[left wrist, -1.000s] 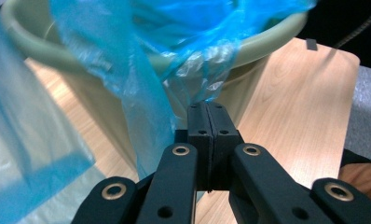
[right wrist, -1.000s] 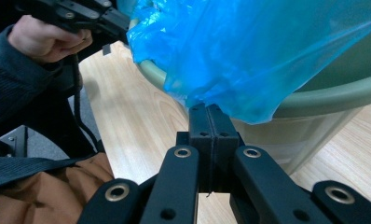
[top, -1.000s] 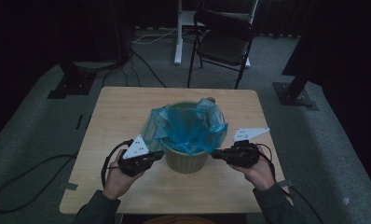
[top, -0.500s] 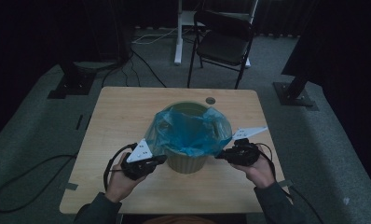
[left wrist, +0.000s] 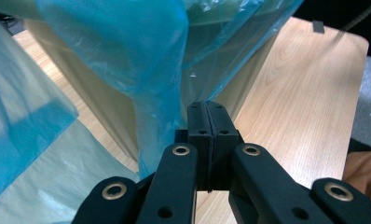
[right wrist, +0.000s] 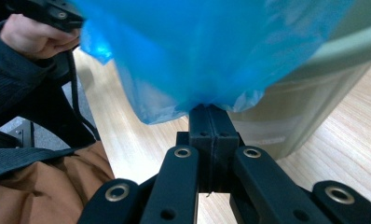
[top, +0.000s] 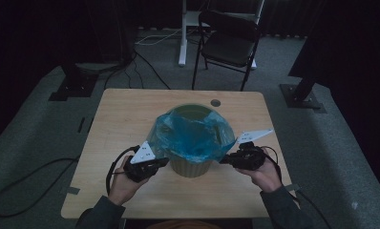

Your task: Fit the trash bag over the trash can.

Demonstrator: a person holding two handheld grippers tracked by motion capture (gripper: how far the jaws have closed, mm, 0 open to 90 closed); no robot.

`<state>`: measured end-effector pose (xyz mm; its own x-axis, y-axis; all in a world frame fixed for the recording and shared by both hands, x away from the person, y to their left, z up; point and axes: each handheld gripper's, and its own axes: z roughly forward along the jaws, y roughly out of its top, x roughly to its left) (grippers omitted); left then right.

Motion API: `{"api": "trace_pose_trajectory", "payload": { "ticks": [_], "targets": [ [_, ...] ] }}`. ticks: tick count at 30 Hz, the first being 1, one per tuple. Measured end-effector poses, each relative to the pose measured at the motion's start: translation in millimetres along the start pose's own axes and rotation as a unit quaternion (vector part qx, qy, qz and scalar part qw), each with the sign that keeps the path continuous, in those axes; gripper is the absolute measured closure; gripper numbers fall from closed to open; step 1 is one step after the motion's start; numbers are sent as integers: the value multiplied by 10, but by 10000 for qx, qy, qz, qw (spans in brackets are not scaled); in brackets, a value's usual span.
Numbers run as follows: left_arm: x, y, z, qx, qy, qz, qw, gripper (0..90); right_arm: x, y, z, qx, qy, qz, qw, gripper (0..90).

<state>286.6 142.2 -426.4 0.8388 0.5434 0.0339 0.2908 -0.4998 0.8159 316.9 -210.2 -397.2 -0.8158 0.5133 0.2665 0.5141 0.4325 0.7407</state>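
thin crinkled blue bag (top: pixel 193 136) over round bin (top: pixel 190 167)

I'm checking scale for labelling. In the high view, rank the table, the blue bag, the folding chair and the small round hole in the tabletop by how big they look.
1. table
2. blue bag and folding chair: they look alike, and the chair stands farther off, so no ranking
3. hole

The wooden table (top: pixel 121 124) in front of me is carrying a pale bin (top: pixel 192 167), which is standing near its middle.
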Motion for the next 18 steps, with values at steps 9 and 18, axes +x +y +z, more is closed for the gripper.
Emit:
{"api": "trace_pose_trajectory", "payload": {
  "ticks": [9, 18],
  "targets": [
    [42, -31, 54, 106, 59, -48, 9999, 899, -41, -25, 5, 129, -270, 42, 9995, 900],
    [92, -55, 46, 132, 194, -120, 9997, 898, -103, -32, -29, 147, -442, 151, 9988, 900]
  ]
}}
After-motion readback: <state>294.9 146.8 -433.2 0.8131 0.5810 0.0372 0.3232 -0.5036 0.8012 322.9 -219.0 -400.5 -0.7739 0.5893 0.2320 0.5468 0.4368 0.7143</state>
